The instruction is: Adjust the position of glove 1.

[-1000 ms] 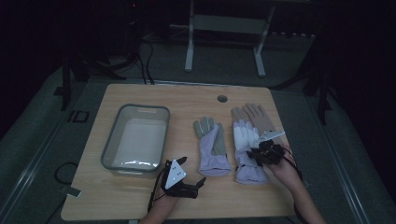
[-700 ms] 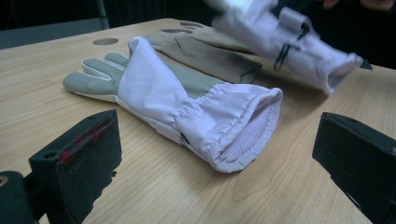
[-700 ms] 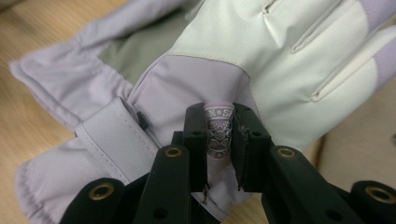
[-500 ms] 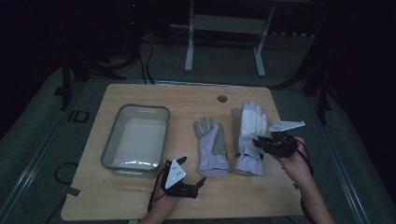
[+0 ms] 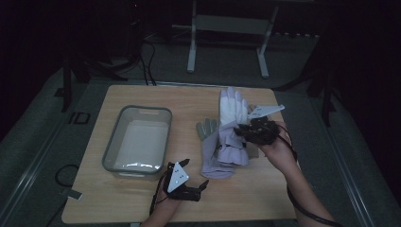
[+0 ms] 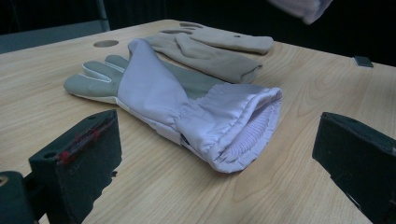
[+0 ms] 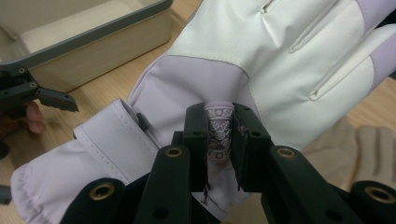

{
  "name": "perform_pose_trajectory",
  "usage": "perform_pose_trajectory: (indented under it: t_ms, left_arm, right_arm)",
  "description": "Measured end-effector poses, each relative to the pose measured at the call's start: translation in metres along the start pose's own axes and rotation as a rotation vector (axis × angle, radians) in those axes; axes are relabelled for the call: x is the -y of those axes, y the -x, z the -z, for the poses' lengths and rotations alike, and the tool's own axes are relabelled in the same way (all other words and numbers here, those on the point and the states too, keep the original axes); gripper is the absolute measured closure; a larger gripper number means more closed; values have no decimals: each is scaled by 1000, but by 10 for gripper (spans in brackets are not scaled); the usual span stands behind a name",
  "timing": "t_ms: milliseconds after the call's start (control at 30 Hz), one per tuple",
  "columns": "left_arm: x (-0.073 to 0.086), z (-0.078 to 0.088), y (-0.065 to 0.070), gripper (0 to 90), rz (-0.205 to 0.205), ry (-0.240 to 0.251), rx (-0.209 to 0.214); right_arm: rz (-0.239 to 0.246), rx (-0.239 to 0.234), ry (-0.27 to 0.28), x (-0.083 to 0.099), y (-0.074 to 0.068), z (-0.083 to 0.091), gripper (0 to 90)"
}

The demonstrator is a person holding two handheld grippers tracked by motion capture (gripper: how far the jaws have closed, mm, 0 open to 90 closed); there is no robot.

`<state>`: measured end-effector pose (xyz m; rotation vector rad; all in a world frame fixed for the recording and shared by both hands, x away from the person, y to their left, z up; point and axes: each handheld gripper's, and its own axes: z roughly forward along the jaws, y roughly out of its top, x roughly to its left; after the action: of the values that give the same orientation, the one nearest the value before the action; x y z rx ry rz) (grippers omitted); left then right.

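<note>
My right gripper [image 5: 246,130] is shut on a patterned lavender tab of a lavender and white glove [image 5: 232,109] and holds it up above the table's right half. In the right gripper view the jaws [image 7: 219,122] pinch that tab, and the glove [image 7: 261,51] hangs in front of them. A second lavender glove with a grey palm [image 5: 210,153] lies flat mid-table. In the left gripper view its cuff [image 6: 233,130] faces my left gripper [image 6: 217,158], which is open and apart from it. A beige glove [image 6: 219,51] lies behind. My left gripper [image 5: 194,173] rests near the front edge.
A grey plastic bin [image 5: 142,109] sits on the left half of the wooden table [image 5: 118,203], with nothing in it; its wall [image 7: 93,32] is seen in the right gripper view too. A round hole [image 6: 106,43] is at the table's far edge. A metal stand [image 5: 227,23] is beyond.
My right gripper has risen and shifted right with the lavender and white glove, lifting it off the table and uncovering the beige glove under it. The left gripper has stayed put.
</note>
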<state>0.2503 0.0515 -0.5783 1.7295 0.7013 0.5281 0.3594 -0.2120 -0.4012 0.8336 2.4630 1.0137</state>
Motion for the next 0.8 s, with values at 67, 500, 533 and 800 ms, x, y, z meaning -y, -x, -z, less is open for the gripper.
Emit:
perform_pose_trajectory:
  t_ms: [67, 500, 533, 800]
  left_arm:
    - [0, 0, 0, 15, -4, -6, -5]
    - [0, 1, 2, 14, -7, -2, 2]
    - [0, 0, 2, 14, -7, -6, 1]
    - [0, 0, 1, 15, -2, -3, -1]
  right_arm:
    - [8, -9, -13, -3, -5, -8, 772]
    - [-16, -29, -145, 2, -19, -67, 769]
    - [-21, -26, -157, 3, -19, -72, 769]
    - [-22, -25, -246, 17, -18, -109, 759]
